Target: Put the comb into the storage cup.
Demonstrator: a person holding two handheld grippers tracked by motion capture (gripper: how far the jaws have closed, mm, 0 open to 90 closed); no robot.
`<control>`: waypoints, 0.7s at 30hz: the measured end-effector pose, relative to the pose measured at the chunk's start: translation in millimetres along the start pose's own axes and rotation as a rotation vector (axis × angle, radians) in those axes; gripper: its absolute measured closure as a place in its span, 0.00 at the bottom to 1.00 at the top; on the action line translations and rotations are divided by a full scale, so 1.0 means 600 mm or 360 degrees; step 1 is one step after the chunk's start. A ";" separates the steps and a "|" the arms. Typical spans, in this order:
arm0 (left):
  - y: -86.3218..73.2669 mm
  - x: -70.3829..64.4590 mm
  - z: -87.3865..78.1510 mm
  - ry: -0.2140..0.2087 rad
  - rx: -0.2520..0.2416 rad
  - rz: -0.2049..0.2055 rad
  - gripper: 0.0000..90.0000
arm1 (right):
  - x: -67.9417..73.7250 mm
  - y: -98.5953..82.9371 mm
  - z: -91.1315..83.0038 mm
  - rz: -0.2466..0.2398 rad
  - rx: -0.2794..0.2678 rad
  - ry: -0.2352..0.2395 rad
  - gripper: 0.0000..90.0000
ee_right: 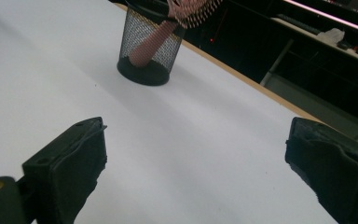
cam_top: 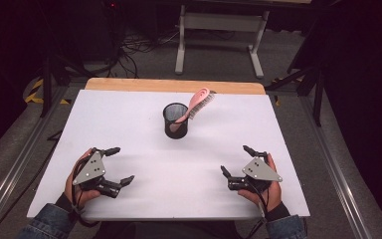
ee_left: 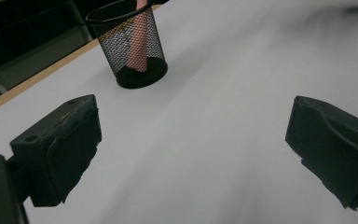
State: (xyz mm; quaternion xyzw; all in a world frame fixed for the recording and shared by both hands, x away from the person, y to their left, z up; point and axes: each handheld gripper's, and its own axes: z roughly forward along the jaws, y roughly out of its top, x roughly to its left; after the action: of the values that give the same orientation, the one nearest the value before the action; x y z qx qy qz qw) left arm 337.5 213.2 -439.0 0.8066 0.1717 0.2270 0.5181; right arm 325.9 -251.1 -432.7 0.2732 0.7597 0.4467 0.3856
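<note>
A black mesh cup (cam_top: 175, 120) stands upright near the middle of the white table (cam_top: 129, 114), a little toward the far side. A pink hairbrush (cam_top: 198, 102) leans in it, handle down, bristled head sticking out to the right. The cup (ee_left: 130, 46) shows ahead of the left jaws, and the cup (ee_right: 150, 44) with the brush (ee_right: 168, 28) ahead of the right jaws. My left gripper (cam_top: 121, 165) rests open near the front left, empty. My right gripper (cam_top: 235, 160) rests open near the front right, empty.
A wooden strip (cam_top: 174, 85) edges the table's far side. Beyond it stand a white metal frame (cam_top: 221, 30) and cables on the grey floor. Metal rails run along both sides of the table.
</note>
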 end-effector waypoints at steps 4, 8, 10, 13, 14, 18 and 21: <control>0.000 0.002 0.002 -0.0007 0.0005 -0.0001 0.05 | -0.007 -0.015 -0.008 0.0030 0.0012 -0.0014 0.06; 0.000 0.007 0.006 -0.0008 0.0004 -0.0006 0.05 | -0.018 -0.025 -0.017 0.0077 -0.0013 -0.0027 0.05; 0.001 0.007 0.009 -0.0011 0.0005 -0.0004 0.05 | -0.020 -0.030 -0.015 0.0081 0.0006 -0.0017 0.05; 0.000 0.008 0.013 -0.0011 0.0026 0.0001 0.04 | -0.017 -0.032 -0.012 0.0067 0.0030 0.0001 0.04; -0.001 0.007 0.013 -0.0011 0.0028 0.0002 0.04 | -0.016 -0.031 -0.011 0.0064 0.0024 0.0003 0.04; 0.001 0.003 0.012 -0.0004 0.0032 0.0018 0.04 | -0.014 -0.031 -0.010 0.0075 0.0023 0.0024 0.04; 0.001 0.001 0.011 -0.0004 0.0035 0.0019 0.04 | -0.011 -0.029 -0.011 0.0073 0.0009 0.0021 0.04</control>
State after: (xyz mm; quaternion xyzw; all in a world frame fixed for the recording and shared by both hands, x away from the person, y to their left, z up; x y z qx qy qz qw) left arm 341.8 208.1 -440.7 0.8134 0.1687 0.2274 0.5081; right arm 322.8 -267.3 -443.9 0.2887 0.7570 0.4551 0.3694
